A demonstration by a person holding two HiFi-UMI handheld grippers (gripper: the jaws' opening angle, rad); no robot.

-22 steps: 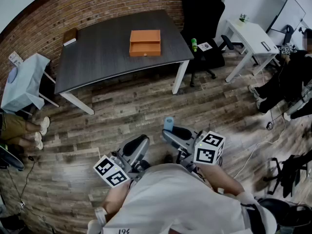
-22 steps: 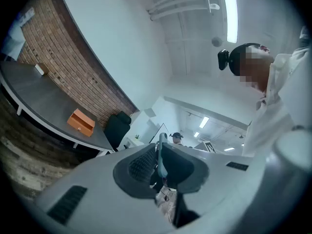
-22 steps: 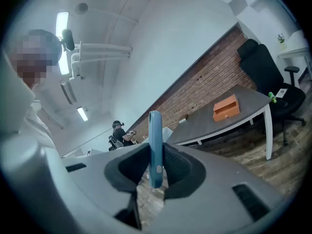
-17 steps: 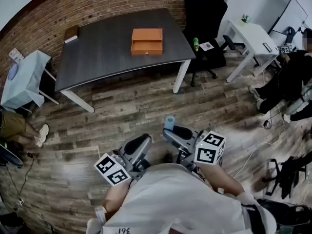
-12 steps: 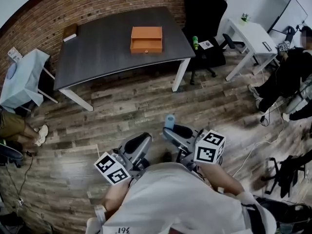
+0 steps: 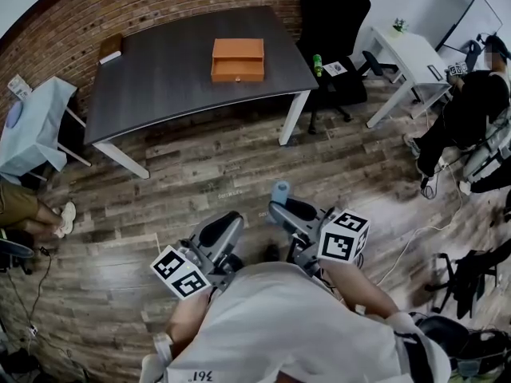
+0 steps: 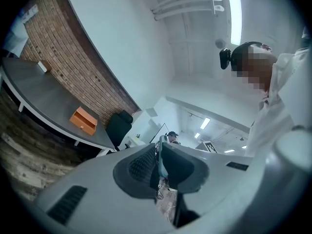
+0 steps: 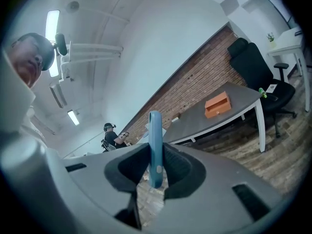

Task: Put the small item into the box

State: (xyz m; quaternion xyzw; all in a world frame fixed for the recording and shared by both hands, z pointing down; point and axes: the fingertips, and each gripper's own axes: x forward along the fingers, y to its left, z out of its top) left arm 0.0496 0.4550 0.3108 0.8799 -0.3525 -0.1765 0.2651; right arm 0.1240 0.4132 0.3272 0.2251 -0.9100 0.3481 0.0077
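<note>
- Two grippers sit low in my head view; the right gripper [image 6: 283, 208] pinches the blue item [image 6: 279, 191].
- My left gripper [image 6: 226, 227] is squeezed closed, empty.
- The box [image 6: 237, 60] sits on the table [image 6: 160, 78], upper middle.

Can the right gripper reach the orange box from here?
Probably not: the box sits on the table, far across the floor. Nothing seems in the way; the person must step closer.

Dark grey table [image 6: 168, 70] on wood plank floor [image 6: 215, 174], before brick wall [image 6: 160, 2]. Black office chair [image 6: 335, 14] just beside its right end, green can [image 6: 317, 61] close by. White desk [image 6: 411, 54] further right, seated person [image 6: 471, 110] near it. Pale blue draped stand [image 6: 32, 126] at left.
</note>
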